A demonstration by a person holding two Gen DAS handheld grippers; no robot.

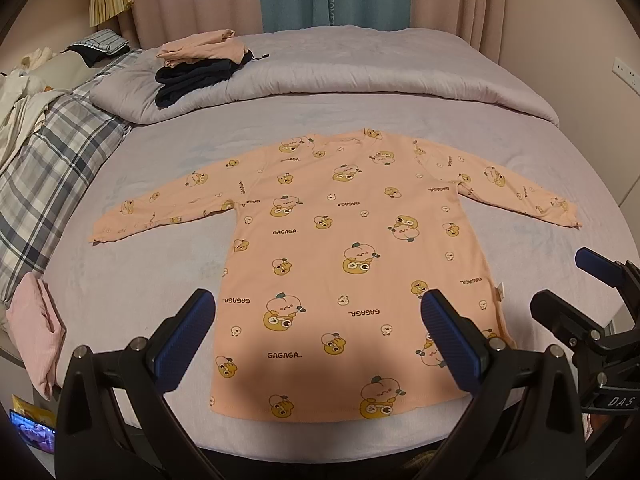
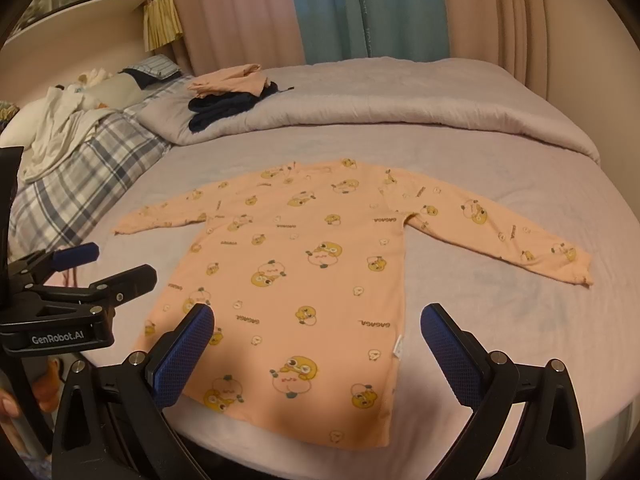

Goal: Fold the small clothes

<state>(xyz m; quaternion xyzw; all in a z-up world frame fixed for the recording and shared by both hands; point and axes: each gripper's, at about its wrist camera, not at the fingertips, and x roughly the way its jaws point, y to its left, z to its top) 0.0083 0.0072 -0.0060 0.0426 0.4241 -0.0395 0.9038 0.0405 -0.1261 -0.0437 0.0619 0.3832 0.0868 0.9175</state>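
Both grippers hover spread wide, empty, over the shirt's hem.

Left gripper [image 1: 318, 326] and right gripper [image 2: 318, 340] face the peach shirt [image 1: 352, 264], flat on the bed [image 1: 160, 168] ahead, sleeves outstretched.

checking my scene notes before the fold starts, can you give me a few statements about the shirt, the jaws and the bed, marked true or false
1. The peach shirt lies flat on the bed with both sleeves spread out. True.
2. The left gripper is shut on the hem. False: its jaws stand open above the shirt, holding nothing.
3. The right gripper is open. True.
4. The shirt is already folded in half. False: it is fully spread, no fold made.
5. A pile of clothes sits at the far left of the bed. True.
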